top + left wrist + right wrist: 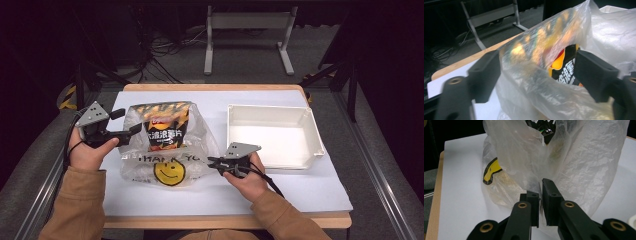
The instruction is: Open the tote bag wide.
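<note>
- While I look down from the high view, my left tongs [129, 121] sit at the left edge of the clear plastic bag [200, 150], and my right tongs [212, 161] meet its lower right side.
- That bag stands on the white sheet of the bench [300, 192], left of centre, with a yellow smiley face [169, 172] printed on its front.
- Inside it, a dark snack packet [166, 127] stands upright, its orange and white print facing me.
- A white tray [306, 116] rests on the bench just right of the bag, apart from it.
- From the left gripper view I see what the high view hides: the left tongs [537, 75] stand wide apart with a loose fold of the plastic bag [534, 85] passing between them, neither pad pressing on it.
- That same view looks past the bag's rim to the snack packet [567, 72] inside.
- From the right gripper view, the right tongs [541, 195] are nearly closed, pinching a thin pleat of the plastic bag [586, 170] between the pads.
- There too, a slice of the smiley face [490, 171] shows through the film at the left, and the bench [459, 195] lies bare below it.
</note>
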{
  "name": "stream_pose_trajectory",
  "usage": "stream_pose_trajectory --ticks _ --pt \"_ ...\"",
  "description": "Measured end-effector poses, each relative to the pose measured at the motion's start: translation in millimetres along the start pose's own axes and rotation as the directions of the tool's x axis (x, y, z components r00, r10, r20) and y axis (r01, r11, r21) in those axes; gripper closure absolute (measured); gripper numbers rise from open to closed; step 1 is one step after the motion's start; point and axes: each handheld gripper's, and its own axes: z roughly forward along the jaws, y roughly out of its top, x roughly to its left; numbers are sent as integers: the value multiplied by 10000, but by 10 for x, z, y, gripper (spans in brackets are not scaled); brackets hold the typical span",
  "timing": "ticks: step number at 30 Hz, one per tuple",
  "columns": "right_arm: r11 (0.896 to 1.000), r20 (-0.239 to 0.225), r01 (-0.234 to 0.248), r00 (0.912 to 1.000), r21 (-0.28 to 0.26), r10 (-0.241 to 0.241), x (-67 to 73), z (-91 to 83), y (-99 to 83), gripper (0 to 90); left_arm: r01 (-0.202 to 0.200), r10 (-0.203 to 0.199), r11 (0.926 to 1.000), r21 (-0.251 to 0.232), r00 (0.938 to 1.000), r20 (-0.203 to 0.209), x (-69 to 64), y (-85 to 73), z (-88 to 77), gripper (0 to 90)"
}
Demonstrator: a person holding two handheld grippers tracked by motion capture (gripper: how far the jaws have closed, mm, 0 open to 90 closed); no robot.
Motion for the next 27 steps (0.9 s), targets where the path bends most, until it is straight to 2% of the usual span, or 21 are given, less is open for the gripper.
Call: stream_pose_trajectory --ticks 3,6,8,9,11,12,14,15,16,24,25,27 --pt "10000 10 -2 10000 -2 2 0 3 2 838 8 -4 9998 175 9997 -234 24 -33 6 157" --pt "10000 6 2 10000 -27 -2 1 2 6 838 129 -121 9992 373 9997 -204 57 -84 20 206" --pt "10000 1 -31 10000 -45 31 -3 2 7 837 187 -189 9982 573 9998 22 76 -115 34 338" --pt "10000 5 -41 10000 -49 41 -5 1 6 837 234 -256 9967 780 9993 277 89 -132 40 414" --pt "10000 1 -55 10000 -66 55 -7 -2 8 837 278 -304 9966 781 9990 324 86 -137 46 536" --pt "10000 1 -55 10000 -66 55 -7 -2 8 837 233 -272 9959 871 9987 435 91 -137 40 536" --pt "9999 -26 -75 10000 -96 75 -5 -9 12 833 351 -390 9963 785 9981 486 94 -133 27 699" --pt "9999 -41 -61 10000 -116 60 -2 -14 19 824 422 -461 9970 647 9971 601 103 -125 4 822" --pt "9999 -56 -56 10000 -134 56 0 -19 24 816 475 -510 9975 514 9964 679 103 -117 -10 862" --pt "9985 -11 -11 10000 -546 10 2 -148 131 776 381 -392 9991 162 9966 720 67 -54 -107 894" --pt "9973 29 -44 10000 -734 46 -9 -224 179 739 386 -388 9992 42 9962 777 64 -42 -132 894" --pt "9967 40 -70 10000 -814 73 -13 -252 193 715 434 -432 9991 -4 9958 805 63 -39 -137 894"
